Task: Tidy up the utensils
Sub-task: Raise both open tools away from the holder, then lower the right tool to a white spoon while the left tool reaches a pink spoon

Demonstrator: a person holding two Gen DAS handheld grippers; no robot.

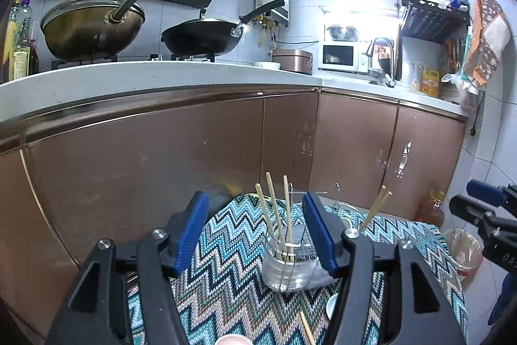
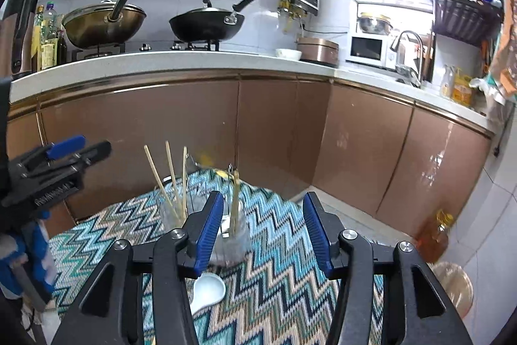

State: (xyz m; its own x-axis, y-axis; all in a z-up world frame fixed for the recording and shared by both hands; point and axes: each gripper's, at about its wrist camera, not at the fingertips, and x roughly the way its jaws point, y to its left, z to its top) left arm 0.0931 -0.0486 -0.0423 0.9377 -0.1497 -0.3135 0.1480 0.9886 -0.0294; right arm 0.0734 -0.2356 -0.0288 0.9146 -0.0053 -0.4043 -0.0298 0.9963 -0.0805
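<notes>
A table under a zigzag cloth (image 1: pixel 226 248) (image 2: pixel 284 248) carries two clear jars. One jar (image 1: pixel 287 264) (image 2: pixel 171 212) holds three wooden chopsticks (image 1: pixel 274 215) (image 2: pixel 168 180). The other jar (image 2: pixel 236 238) holds more chopsticks (image 1: pixel 376 207) (image 2: pixel 236 199). My left gripper (image 1: pixel 255 199) (image 2: pixel 87 147) is open, with nothing between its blue pads, and the three-chopstick jar lies beyond them. My right gripper (image 2: pixel 263 199) (image 1: pixel 478 202) is open too, with the second jar just past its left finger. A white spoon (image 2: pixel 208 290) and a loose chopstick (image 1: pixel 307 328) lie on the cloth.
Brown cabinet doors (image 1: pixel 161 167) under a white counter (image 1: pixel 161 73) stand close behind the table. Two woks (image 2: pixel 106 25) (image 2: pixel 206 25) sit on the stove. An oil bottle (image 2: pixel 436 235) and a lined waste bin (image 1: pixel 462 251) stand on the floor at the right.
</notes>
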